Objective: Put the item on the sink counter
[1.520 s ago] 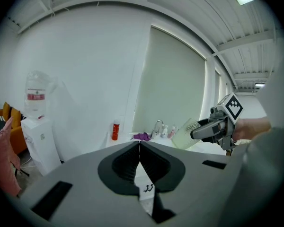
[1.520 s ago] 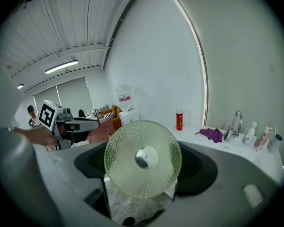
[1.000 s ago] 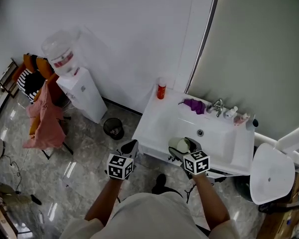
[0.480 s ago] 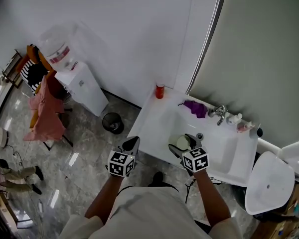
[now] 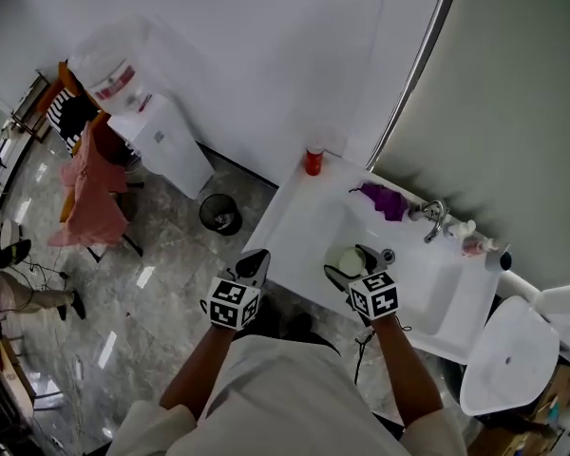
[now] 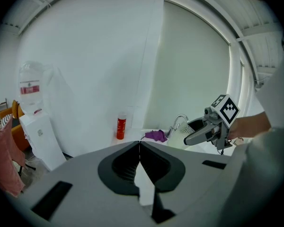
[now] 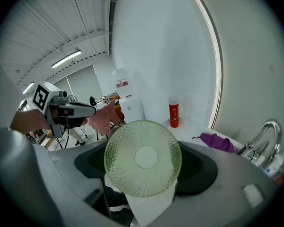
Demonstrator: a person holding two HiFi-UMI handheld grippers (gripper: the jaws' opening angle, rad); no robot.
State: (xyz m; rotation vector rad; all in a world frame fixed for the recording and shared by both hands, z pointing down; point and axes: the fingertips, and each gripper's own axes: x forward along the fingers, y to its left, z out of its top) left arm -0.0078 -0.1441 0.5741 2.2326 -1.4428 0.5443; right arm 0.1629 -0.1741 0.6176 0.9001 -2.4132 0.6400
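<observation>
- Over the near-left part of the sink basin (image 5: 427, 275), my right hand-held gripper (image 5: 348, 264) carries a pale green dimpled glass bowl (image 7: 143, 157). Its jaws are spread wide and press on opposite sides of the bowl.
- The bowl sits tipped on edge, with its base toward the gripper's camera. I judge this grip suits a wide, slippery piece.
- My left hand-held gripper (image 6: 139, 148) hangs off the table's front-left corner, out of the way, with its jaws closed together on nothing.
- The bowl is not yet down. The white table (image 5: 294, 218) has bare room left of the basin, nearer me than the red bottle (image 5: 313, 161). The purple cloth (image 5: 387, 200) and tap (image 5: 434, 218) crowd the back.
- Glass on a hard table calls for levelling the bowl first and lowering it gently.
</observation>
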